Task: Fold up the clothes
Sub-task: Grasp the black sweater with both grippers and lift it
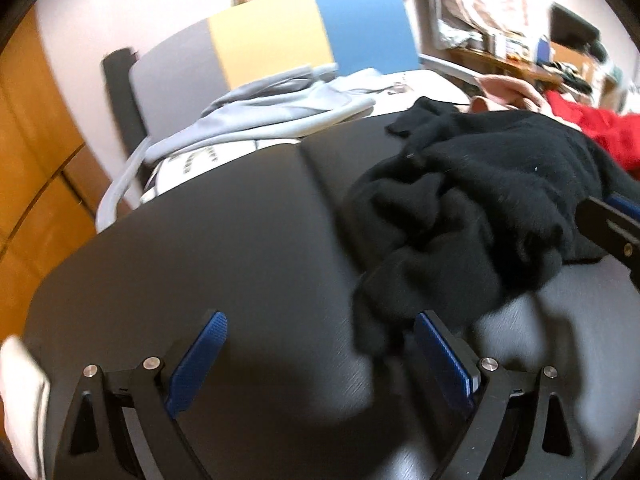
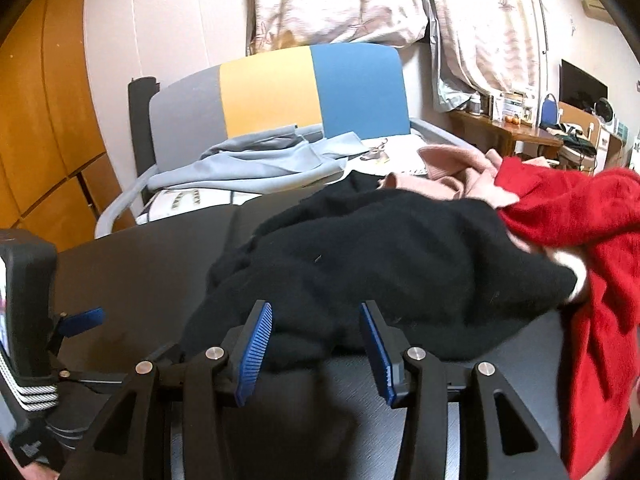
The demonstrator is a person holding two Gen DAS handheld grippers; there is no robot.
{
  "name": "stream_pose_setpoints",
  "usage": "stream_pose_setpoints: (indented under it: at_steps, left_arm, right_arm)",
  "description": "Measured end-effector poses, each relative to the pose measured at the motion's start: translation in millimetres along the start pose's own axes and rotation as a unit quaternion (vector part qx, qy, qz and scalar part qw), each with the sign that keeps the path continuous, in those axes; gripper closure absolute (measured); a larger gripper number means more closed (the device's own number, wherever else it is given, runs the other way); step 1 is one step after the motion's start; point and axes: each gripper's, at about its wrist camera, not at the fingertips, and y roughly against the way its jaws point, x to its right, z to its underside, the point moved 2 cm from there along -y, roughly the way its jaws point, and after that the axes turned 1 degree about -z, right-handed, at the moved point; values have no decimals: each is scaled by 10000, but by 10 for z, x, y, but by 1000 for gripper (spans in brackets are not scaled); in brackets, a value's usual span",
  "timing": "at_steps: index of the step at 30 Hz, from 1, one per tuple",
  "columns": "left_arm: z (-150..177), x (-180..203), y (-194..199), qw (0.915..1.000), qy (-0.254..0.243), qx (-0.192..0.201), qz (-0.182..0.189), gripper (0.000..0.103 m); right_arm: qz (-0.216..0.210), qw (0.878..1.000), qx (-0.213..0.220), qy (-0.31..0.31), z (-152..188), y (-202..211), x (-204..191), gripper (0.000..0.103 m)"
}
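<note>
Crumpled black sweater [image 2: 380, 264] heaped on dark tabletop [image 1: 200, 240], dead ahead at twelve o'clock of released right hand-held gripper [image 2: 316, 344], nearer than released left hand-held gripper [image 1: 320, 356], from which heap sprawls toward one o'clock.

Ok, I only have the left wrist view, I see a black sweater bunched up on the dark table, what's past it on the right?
Observer: A red sweater lies against the black sweater, draping over the table's right edge.
Operator: Anything else in that pile?
Observer: A pink garment behind both.
Operator: Where's the right gripper?
Observer: The right gripper is open, its fingers straddling the black sweater's near edge.
</note>
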Motion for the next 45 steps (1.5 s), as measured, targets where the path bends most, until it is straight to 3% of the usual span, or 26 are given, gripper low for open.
stream_pose_setpoints:
  at_steps: [6,8,10,11,15,16,17,18,21,22,24,26,29,30,32,36,37,40,45]
  left_arm:
    - [-115,146,-484,9998,-67,-20,205,9]
    - [-110,152,-630,9993,24,-47,372,18]
    - [-101,154,-777,9979,198,-52,609,32]
    - [-113,159,-748,9975,217,-53,663,33]
    - [-163,180,-634,9957,294,-55,879,60]
    - [-175,185,-605,9951,313,-55,933,61]
    - [-188,191,-577,9946,332,-56,986,60]
    - [-200,196,-548,9939,352,-56,1040,53]
    - [-237,212,-462,9919,409,-58,1201,11]
    - [-250,217,-433,9912,428,-58,1255,8]
    - [-275,227,-375,9896,466,-59,1362,8]
    - [-327,331,-414,9908,336,-118,1307,8]
    - [-300,461,-594,9921,147,-317,1203,8]
    - [-276,470,-655,9912,163,-378,1254,8]
    - [-229,488,-774,9893,195,-497,1359,22]
    - [-278,528,-684,9864,2,-461,1579,70]
    - [-286,543,-621,9872,-97,-385,1543,79]
    - [-327,470,-429,9874,-128,-241,1558,90]
    - [-342,179,-114,9852,236,135,1695,92]
  right_arm:
    - [628,9979,-86,103,-76,-62,48,56]
    - [893,9959,-122,-9,60,-43,-38,56]
    - [1140,9934,-99,-114,58,-42,66,56]
    - [1214,9925,-78,-145,36,-54,150,56]
    - [1190,9922,-366,26,2,-216,349,55]
    - [1170,9920,-466,77,11,-254,361,55]
    - [1154,9916,-566,133,22,-296,380,52]
    - [1130,9912,-666,177,46,-343,387,47]
    - [1043,9898,-963,143,163,-499,415,36]
    - [1019,9890,-1066,65,207,-549,431,33]
    - [1025,9876,-1188,59,285,-620,427,26]
    - [1096,9856,-1260,275,361,-688,395,25]
    - [1295,9805,-1289,722,458,-735,333,26]
    - [1340,9806,-1215,761,484,-724,320,32]
    - [1373,9824,-1045,717,517,-681,320,45]
    - [1179,9892,-797,338,502,-520,393,77]
    - [1059,9914,-741,198,486,-462,401,80]
    - [606,9962,-560,-273,446,-269,396,90]
    - [-153,9940,-252,-1053,374,57,388,91]
